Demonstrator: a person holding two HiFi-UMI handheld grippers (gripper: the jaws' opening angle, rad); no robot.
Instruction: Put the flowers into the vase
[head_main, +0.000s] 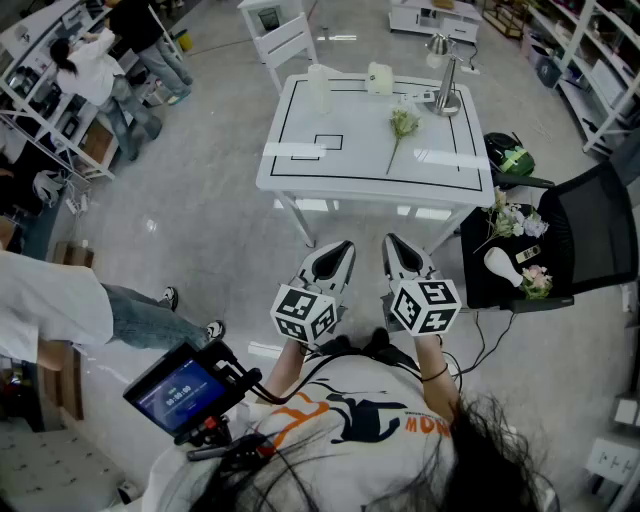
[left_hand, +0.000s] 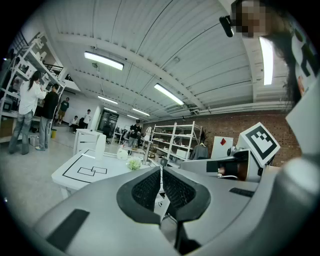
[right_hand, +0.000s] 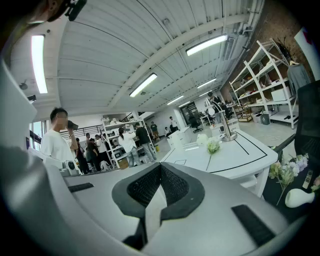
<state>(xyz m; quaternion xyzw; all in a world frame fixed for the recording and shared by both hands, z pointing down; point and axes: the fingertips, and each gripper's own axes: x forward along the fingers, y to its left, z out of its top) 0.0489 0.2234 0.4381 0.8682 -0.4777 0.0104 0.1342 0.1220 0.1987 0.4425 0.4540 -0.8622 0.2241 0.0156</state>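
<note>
While the left gripper (head_main: 333, 255) and right gripper (head_main: 402, 252) hang closed and empty short of the table (head_main: 350, 155), the flower (head_main: 402, 125) lies there near the tall white vase (head_main: 319, 88) — a hasty pinch could crush its thin stem.

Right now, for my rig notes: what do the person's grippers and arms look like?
The left gripper and right gripper are pale grey with black textured pads; each carries a white cube of black square markers. The T-shirt is white with orange and black print; a dark band circles the right wrist.
</note>
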